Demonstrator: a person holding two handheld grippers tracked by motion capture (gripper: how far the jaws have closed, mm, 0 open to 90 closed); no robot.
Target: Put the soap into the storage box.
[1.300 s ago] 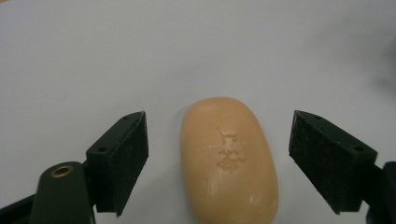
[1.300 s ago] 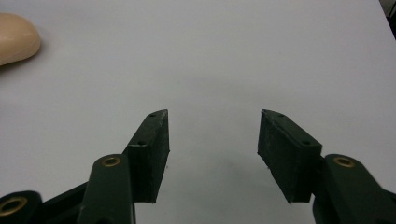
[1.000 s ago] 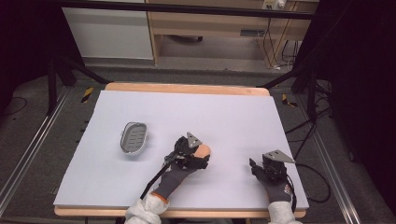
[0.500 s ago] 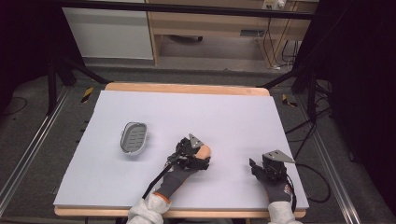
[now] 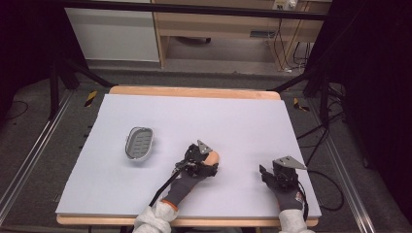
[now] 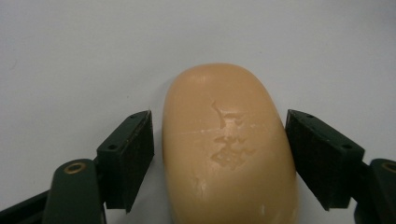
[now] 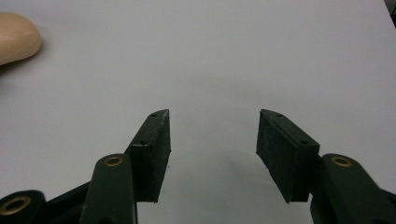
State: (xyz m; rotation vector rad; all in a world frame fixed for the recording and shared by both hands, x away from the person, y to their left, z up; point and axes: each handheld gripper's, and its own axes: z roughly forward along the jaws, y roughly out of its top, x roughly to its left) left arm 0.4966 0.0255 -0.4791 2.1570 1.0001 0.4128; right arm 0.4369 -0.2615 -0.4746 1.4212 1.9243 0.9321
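Note:
A peach-coloured bar of soap lies flat on the white table sheet, right of centre near the front. My left gripper is open and straddles the soap. Its left pad stands a narrow gap off the bar, and the right pad is at the bar's edge. From above, the soap pokes out past the left gripper. My right gripper is open over bare sheet with nothing between its pads, and it rests at the front right. The soap's end shows at the far left of the right gripper view.
A grey oval soap dish with a slotted floor sits on the sheet left of the left hand. The wooden table edge runs along the back. Cables trail off the table's right side.
My left gripper has edged slightly to the right around the soap. The right gripper and the soap dish have not moved.

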